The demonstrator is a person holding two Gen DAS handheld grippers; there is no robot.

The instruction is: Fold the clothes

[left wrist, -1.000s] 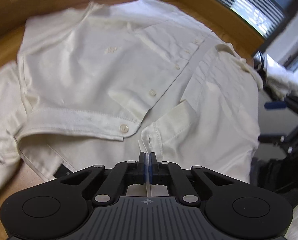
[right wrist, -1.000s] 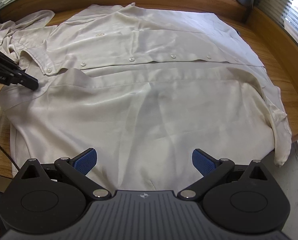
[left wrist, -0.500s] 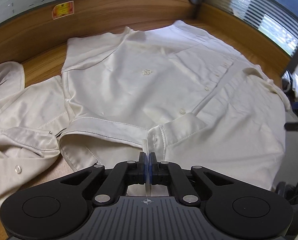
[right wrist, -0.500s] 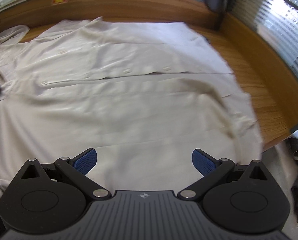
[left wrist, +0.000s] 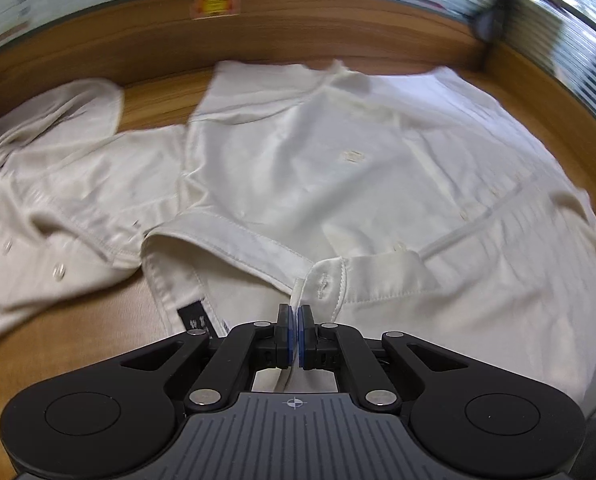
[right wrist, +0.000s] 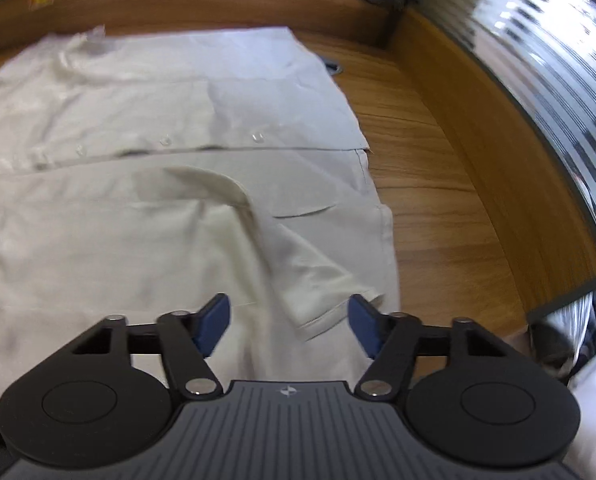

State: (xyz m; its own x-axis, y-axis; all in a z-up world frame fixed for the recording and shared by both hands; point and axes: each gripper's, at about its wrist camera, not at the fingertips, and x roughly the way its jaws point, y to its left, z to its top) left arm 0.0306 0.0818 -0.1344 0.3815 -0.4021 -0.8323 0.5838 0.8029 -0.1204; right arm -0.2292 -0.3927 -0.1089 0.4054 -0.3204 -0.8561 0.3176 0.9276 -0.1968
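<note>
A white button-up shirt (left wrist: 338,168) lies front up on the wooden table, buttoned down the middle. In the left wrist view my left gripper (left wrist: 295,312) is shut on the shirt's collar edge, just below the collar's buttonhole tab (left wrist: 326,284). One sleeve (left wrist: 57,184) lies crumpled to the left. In the right wrist view the same shirt (right wrist: 137,200) spreads out with its hem to the right. My right gripper (right wrist: 287,312) hovers over the short sleeve's cuff (right wrist: 326,316) near the table's front edge. Its jaws are closing, and the cuff lies between them without the pads pressing on it.
Bare wooden table (right wrist: 430,184) lies to the right of the hem, with a raised wooden rim (right wrist: 498,152) behind and beside it. A small dark grommet (right wrist: 334,67) sits in the table beside the shirt's far corner. A yellow sticker (left wrist: 213,3) marks the back rim.
The right gripper swept right along the shirt to the sleeve cuff near the hem, and its jaws narrowed. The left gripper rolled and tilted while holding the collar, bringing the crumpled sleeve into view.
</note>
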